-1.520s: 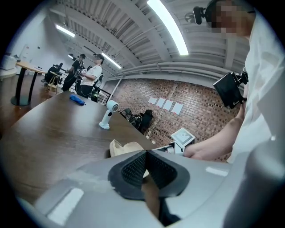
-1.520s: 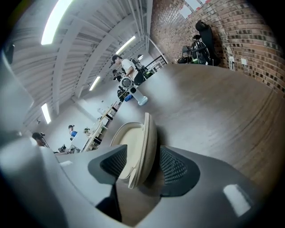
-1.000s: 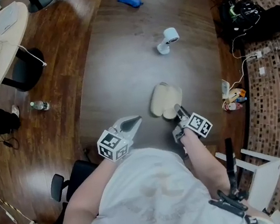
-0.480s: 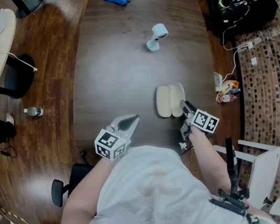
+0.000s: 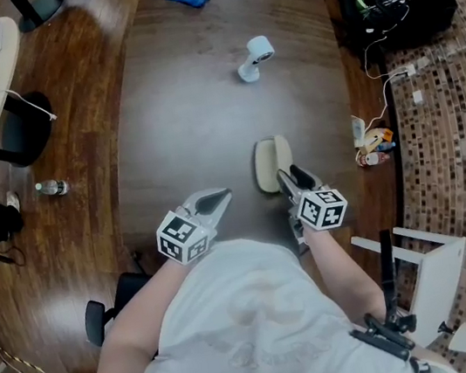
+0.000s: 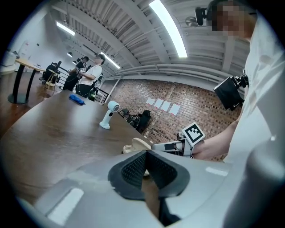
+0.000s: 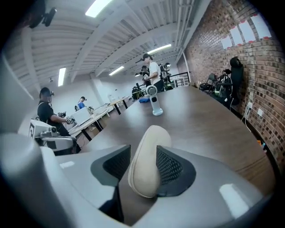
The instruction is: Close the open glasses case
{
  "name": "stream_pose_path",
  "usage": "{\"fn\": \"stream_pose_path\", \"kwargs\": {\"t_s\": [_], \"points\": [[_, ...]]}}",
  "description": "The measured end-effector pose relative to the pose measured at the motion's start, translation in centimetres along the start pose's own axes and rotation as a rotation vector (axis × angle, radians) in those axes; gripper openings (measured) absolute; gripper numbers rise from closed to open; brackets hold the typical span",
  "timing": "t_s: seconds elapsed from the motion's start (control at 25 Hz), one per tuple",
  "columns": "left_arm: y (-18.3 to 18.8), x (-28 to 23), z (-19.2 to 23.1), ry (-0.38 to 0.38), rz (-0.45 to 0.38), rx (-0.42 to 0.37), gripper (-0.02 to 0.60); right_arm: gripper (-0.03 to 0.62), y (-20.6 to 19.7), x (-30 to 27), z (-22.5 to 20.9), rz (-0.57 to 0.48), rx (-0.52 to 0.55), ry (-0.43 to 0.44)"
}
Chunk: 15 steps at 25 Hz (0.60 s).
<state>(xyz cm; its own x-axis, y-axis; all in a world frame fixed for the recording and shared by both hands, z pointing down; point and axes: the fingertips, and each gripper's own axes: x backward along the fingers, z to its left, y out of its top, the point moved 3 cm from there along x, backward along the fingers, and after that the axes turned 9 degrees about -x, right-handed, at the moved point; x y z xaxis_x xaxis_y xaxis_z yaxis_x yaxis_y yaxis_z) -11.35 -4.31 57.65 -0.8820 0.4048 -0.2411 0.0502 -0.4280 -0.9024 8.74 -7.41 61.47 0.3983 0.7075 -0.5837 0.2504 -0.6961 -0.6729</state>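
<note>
- The right gripper (image 5: 290,179) has its jaws opening; the glasses case (image 5: 272,164), folded shut, stands loosely between them on the table (image 5: 201,98).
- The left gripper (image 5: 216,200), at the case's 8 o'clock, has its jaws pressed together and empty.

the glasses case (image 5: 271,164) lies on the table (image 5: 195,117), with a standing device (image 5: 254,57) behind it.

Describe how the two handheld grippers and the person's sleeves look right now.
Both the left gripper and the right gripper have pale grey, wedge-shaped bodies with black, dimpled pads. Each carries a white cube with black square markers. No cables show on them. The person wears a white short-sleeved shirt. The right gripper's jaws are opening, with the beige glasses case between them.
</note>
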Motion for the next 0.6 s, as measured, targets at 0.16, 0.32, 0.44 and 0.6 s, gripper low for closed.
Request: {"fn": "stream_pose_path", "kwargs": {"t_s": [0.16, 0.32, 0.44, 0.6], "points": [[0.1, 0.2, 0.2, 0.001, 0.001, -0.001, 0.002, 0.187, -0.7, -0.9, 1.0, 0.005, 0.029, 0.028], [0.2, 0.5, 0.4, 0.006, 0.001, -0.001, 0.002, 0.137, -1.1, -1.9, 1.7, 0.04, 0.077, 0.022], [0.2, 0.5, 0.2, 0.007, 0.003, -0.003, 0.002, 0.096, -1.5, -2.4, 1.5, 0.06, 0.09, 0.011], [0.4, 0.8, 0.4, 0.013, 0.003, -0.002, 0.002, 0.055, -1.6, -2.9, 1.3, 0.076, 0.102, 0.004]]}}
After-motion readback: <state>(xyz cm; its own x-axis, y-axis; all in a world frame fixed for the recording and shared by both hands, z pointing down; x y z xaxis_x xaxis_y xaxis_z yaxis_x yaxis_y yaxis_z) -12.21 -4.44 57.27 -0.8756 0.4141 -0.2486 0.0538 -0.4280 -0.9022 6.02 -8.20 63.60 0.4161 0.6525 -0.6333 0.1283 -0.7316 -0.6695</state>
